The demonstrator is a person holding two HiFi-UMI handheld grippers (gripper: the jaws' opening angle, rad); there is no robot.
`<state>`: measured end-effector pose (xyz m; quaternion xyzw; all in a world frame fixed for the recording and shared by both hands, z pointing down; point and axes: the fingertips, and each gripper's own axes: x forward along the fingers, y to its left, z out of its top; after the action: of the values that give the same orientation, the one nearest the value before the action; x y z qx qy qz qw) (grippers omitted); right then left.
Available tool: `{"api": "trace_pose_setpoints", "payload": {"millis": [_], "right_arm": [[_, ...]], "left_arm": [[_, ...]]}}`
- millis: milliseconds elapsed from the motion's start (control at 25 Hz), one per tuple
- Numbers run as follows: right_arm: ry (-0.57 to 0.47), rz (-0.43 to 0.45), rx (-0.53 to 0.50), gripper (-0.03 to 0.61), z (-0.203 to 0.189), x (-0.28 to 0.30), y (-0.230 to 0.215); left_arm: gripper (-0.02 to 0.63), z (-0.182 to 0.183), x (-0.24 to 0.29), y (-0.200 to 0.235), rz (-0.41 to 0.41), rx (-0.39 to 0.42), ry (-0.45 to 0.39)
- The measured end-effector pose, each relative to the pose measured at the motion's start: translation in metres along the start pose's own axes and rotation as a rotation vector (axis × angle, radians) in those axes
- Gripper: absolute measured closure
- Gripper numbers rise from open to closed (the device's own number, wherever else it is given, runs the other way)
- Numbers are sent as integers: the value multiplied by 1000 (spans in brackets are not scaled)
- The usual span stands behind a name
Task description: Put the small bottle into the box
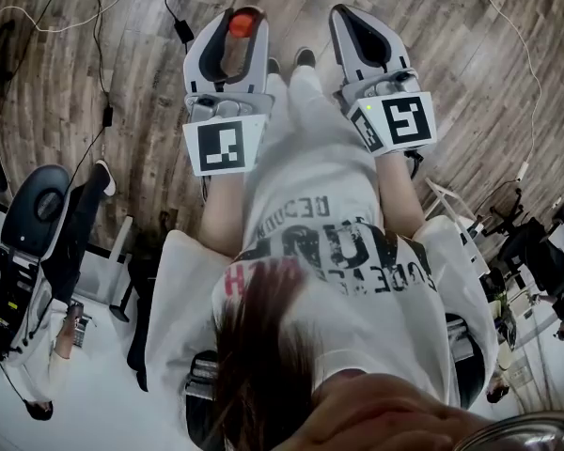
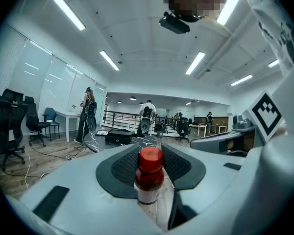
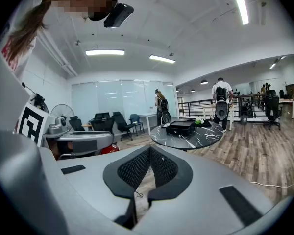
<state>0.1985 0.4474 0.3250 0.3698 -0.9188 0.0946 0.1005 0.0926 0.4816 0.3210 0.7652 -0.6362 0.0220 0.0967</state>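
Left hand-held gripper (image 2: 156, 153) grasps the small bottle (image 2: 149, 174); right hand-held gripper (image 3: 150, 152) clenched, empty. The box (image 3: 180, 127) waits well off on the bench (image 3: 202, 134), so the drop-in is still to do.

An open-plan office or lab floor is being shown. Strip lights (image 2: 68, 11) are seen running across a white ceiling. Glass partitions (image 2: 44, 77) are lined along one side, and office chairs (image 2: 12, 121) are parked by desks (image 2: 68, 115). Cables (image 1: 97, 26) are trailed over the wood floor (image 1: 423, 26), and a railing (image 2: 120, 117) is glimpsed behind standing people (image 2: 88, 112).
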Motion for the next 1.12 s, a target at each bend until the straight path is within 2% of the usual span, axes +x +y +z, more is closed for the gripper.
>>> {"api": "trace_pose_setpoints", "payload": {"millis": [360, 640, 880, 1120], "right_arm": [[-59, 18, 29, 577, 7, 3, 10], [-52, 46, 22, 577, 14, 13, 6], [-32, 80, 16, 577, 15, 33, -29], [-33, 119, 21, 577, 34, 75, -86]], "left_arm": [[471, 2, -4, 10, -19, 5, -12], [471, 2, 7, 19, -14, 3, -13], [471, 8, 45, 20, 2, 8, -5], [471, 28, 99, 30, 62, 8, -31]]}}
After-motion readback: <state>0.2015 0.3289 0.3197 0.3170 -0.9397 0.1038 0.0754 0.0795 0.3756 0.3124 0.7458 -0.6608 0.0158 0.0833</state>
